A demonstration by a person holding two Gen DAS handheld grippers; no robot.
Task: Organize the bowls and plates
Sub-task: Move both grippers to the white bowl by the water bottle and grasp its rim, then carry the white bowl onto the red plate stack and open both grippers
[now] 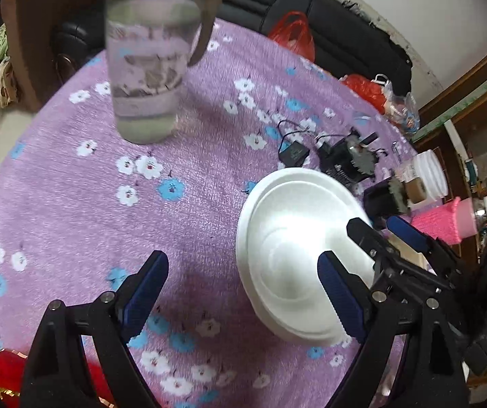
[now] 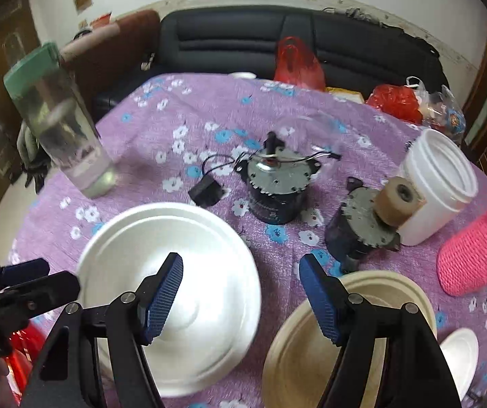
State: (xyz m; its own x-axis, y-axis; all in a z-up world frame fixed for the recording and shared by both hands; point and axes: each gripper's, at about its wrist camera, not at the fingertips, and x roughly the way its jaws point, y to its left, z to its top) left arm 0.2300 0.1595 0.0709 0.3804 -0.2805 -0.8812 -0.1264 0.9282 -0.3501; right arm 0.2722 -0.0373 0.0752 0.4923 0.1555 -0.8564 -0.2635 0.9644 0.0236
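A white foam plate [image 1: 287, 248] lies on the purple flowered tablecloth [image 1: 192, 176]; it also shows in the right wrist view [image 2: 196, 289]. My left gripper [image 1: 243, 285] is open and empty, its right finger over the plate's near edge. My right gripper [image 2: 240, 295] is open and empty, its left finger over the white plate and its right finger over a beige plate [image 2: 298, 350]. A small white dish [image 2: 461, 357] lies at the right. The right gripper also shows in the left wrist view [image 1: 379, 231], beside the white plate.
A clear water bottle [image 2: 63, 129] stands at the far left. Two black motors [image 2: 274, 187] [image 2: 359, 224], a black adapter [image 2: 206, 192], a white jar [image 2: 434, 183] and a pink knitted cup [image 2: 474, 258] crowd the right. Red bags [image 2: 298, 61] lie at the back edge.
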